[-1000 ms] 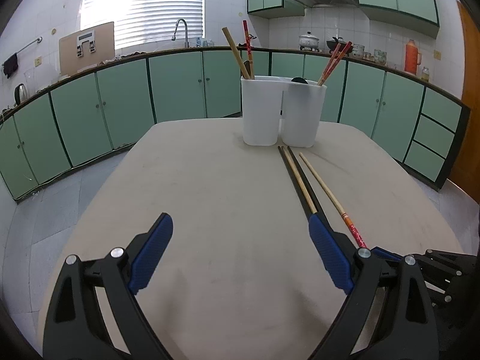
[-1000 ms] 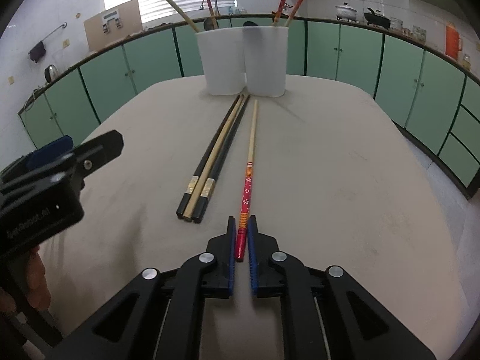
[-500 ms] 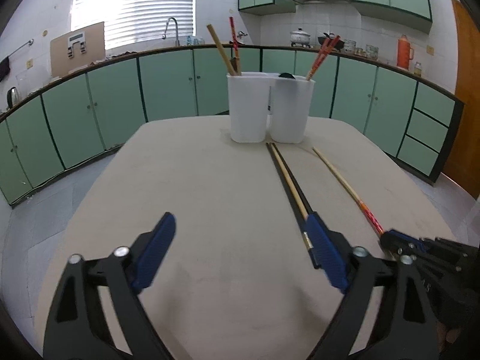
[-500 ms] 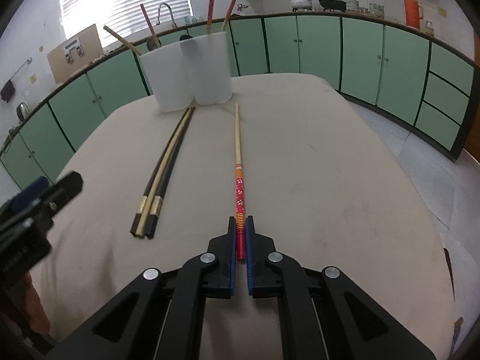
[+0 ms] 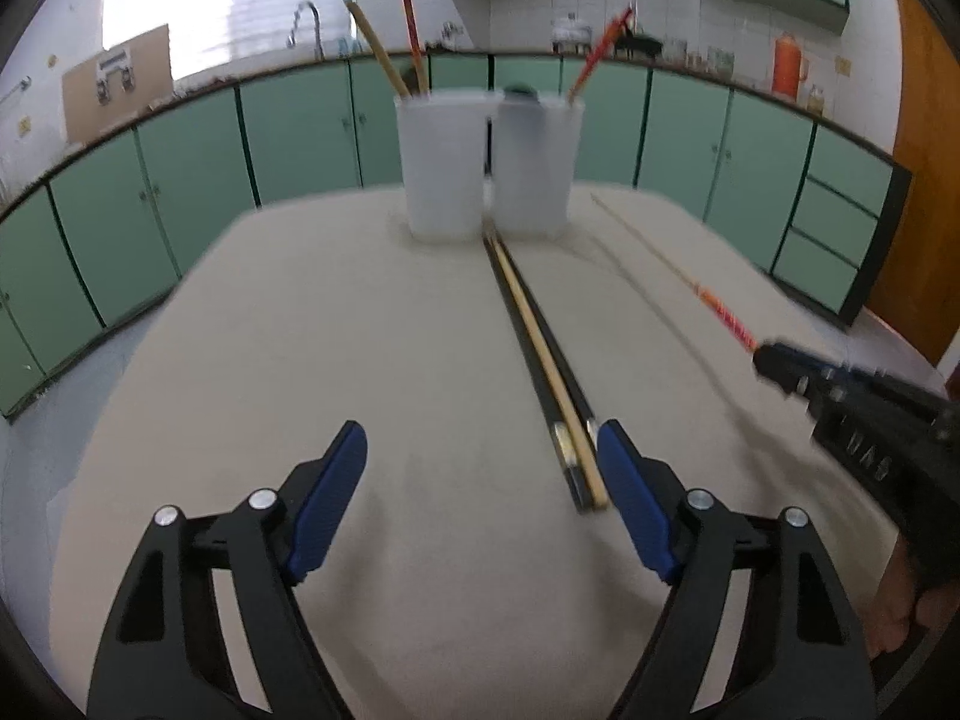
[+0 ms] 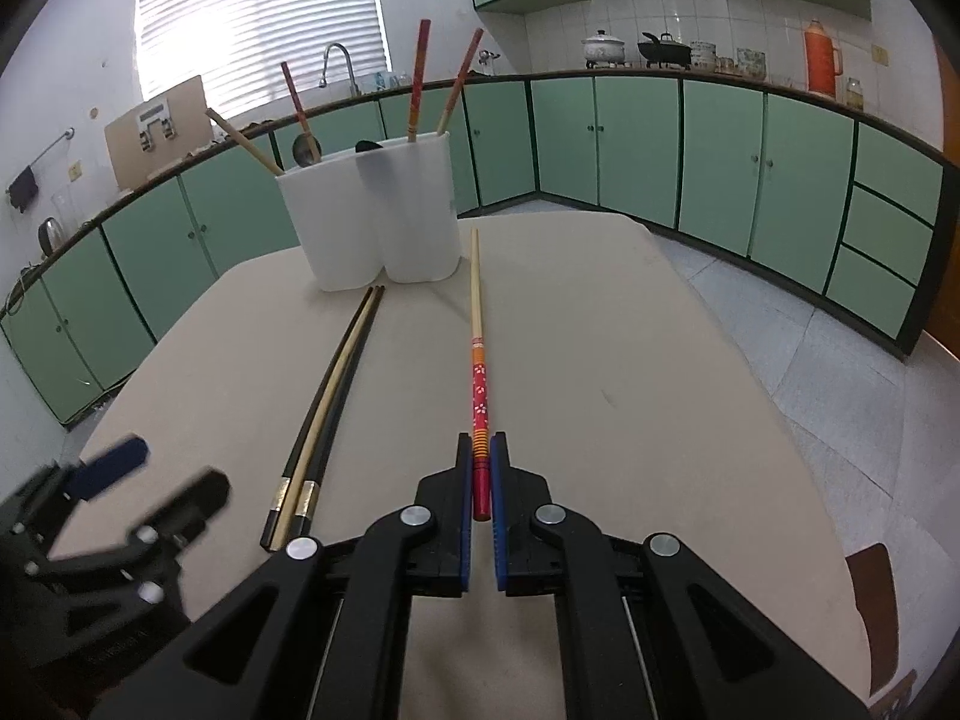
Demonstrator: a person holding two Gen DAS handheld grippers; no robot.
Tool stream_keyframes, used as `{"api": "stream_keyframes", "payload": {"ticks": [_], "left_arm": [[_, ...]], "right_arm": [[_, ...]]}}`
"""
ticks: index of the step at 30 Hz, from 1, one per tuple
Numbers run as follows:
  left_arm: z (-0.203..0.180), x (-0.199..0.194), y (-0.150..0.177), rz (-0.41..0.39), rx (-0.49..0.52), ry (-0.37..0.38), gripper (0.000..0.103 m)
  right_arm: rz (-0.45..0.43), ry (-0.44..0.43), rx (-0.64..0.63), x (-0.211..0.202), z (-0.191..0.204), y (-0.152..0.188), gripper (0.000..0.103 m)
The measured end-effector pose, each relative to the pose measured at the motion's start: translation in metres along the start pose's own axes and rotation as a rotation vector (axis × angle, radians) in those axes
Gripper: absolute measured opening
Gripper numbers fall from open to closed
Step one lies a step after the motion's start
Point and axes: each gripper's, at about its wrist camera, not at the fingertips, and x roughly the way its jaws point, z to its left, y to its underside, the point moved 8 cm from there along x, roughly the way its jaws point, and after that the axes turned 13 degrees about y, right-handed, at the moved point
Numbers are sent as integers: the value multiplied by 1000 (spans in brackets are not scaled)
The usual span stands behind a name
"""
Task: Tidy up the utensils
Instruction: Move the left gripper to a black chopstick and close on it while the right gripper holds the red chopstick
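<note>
Right gripper (image 6: pixel 480 480): black frame, blue pads, jaws clamped on the thick red end of a long red-patterned bamboo chopstick (image 6: pixel 478 360). The stick runs straight ahead from the pads, its pale tip pointing toward the right edge of the white two-compartment plastic utensil holder (image 6: pixel 372 222) at the far end of the beige table (image 6: pixel 630 408). In the left wrist view the shaft appears raised off the tabletop, though blur makes the gap hard to judge. Left gripper (image 5: pixel 480 456): jaws spread wide, nothing between the pads, held low over the table and aimed at the holder. Bundle of two black chopsticks and one tan wooden chopstick (image 5: pixel 540 354) lies flat on the table, butt ends just inside the left gripper's right pad, tips reaching the foot of the holder where its two compartments meet. From the right gripper, this bundle lies just to the left, roughly parallel to the held stick. Holder contents: a tan and a red chopstick in the left compartment, two red-orange ones in the right, dark spoon-like heads between. Right gripper sits ahead-right of the left one.
</note>
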Motion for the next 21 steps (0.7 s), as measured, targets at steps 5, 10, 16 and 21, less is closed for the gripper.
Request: {"api": "stream_keyframes", "payload": {"ticks": [5,10,16,21], "left_arm": [[3,13,9,69,-25,3,71],[4,17,12,98,-29,4,69],[-3,16,13,101,-7,4,69],[0,19,12,105,-26,27,62]], "right_arm": [[3,-3,-7,0,2,-2,5],[7,-3,-5,0,3,-2,5],[18,-2,-25,-1,6,2,5],[28,-2,-34,1,9,4,5]]}}
